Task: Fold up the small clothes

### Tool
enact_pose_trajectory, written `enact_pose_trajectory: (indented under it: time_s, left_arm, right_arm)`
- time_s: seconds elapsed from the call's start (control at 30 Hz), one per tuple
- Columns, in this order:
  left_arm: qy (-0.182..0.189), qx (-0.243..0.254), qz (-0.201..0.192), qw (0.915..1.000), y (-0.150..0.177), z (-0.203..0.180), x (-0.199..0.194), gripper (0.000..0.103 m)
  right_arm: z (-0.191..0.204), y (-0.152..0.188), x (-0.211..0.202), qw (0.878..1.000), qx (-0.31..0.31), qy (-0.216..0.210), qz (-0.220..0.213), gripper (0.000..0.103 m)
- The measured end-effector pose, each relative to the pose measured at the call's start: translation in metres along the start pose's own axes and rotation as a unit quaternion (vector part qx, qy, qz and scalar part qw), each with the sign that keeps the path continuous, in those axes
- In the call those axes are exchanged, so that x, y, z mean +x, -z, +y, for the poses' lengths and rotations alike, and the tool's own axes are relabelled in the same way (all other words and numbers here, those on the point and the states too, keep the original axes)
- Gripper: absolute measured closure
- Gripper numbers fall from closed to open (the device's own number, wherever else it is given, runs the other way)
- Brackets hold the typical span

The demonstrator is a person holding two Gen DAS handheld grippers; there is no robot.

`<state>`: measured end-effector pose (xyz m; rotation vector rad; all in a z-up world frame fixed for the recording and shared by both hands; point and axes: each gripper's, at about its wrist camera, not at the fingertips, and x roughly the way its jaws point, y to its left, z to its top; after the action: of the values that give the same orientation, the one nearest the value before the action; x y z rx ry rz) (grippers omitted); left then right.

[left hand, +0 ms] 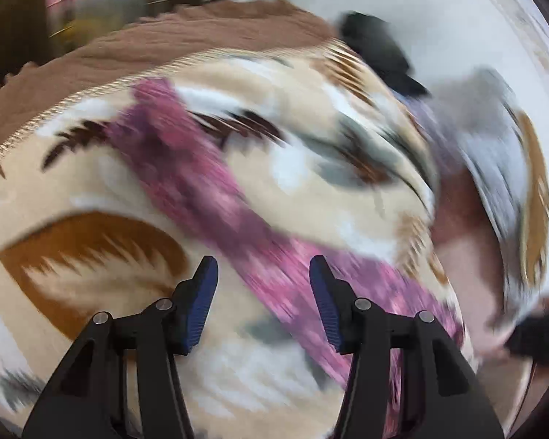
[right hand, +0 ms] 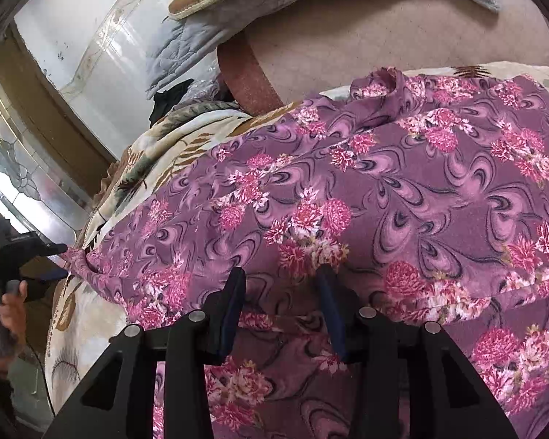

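Over on the left, the left gripper (right hand: 56, 261) sits at the garment's far left end, right by a bunched corner. From the right wrist view its fingers look parted around that corner, and its own blurred view shows them apart with nothing clamped between.

The purple floral garment (right hand: 366, 190) lies spread on the leaf-print blanket (right hand: 102, 197) covering the bed, its long axis running left to right, from that corner across to the right edge of view.

Nearer me, the right gripper (right hand: 282, 285) has its fingers apart and pushed up under a raised fold along the garment's near edge, the cloth draped over the tips. Both sit at an edge, so I'd judge the next move a grab and carry-over fold.
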<state>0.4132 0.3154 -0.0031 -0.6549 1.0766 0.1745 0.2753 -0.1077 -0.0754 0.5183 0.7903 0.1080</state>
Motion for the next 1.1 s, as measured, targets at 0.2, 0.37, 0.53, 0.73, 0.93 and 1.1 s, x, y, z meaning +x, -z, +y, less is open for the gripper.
enact_pose_trajectory:
  time_s: [0.2,0.37,0.53,0.73,0.93,1.1]
  left_arm:
    - [-0.036,-0.04,0.011,0.9985,-0.027,0.008,0.039,0.067]
    - [0.03,-0.039,-0.013,0.9987,-0.017,0.027,0.002,0.101]
    - [0.038,-0.034,0.005,0.9987,0.028,0.079,-0.023,0.099]
    - [0.088,-0.101,-0.004,0.991,0.046,0.132,-0.043,0.073]
    - [0.116,-0.153,-0.016,0.9813,0.029,0.132,-0.031,0.04]
    - [0.083,-0.167,-0.011,0.9825,0.023,0.118,-0.005,0.043]
  right_arm:
    - [-0.005,0.002,-0.003,1.0,0.002,-0.005,-0.005,0.059]
    - [-0.005,0.001,0.0,1.0,0.009,-0.013,-0.006,0.059]
    - [-0.007,0.001,-0.001,1.0,0.015,-0.02,-0.008,0.059]
    - [-0.004,0.001,-0.001,1.0,0.01,-0.012,-0.008,0.059]
    - [-0.004,0.001,-0.002,1.0,0.01,-0.012,-0.008,0.059]
    - [-0.005,0.001,-0.001,1.0,0.012,-0.016,-0.008,0.059]
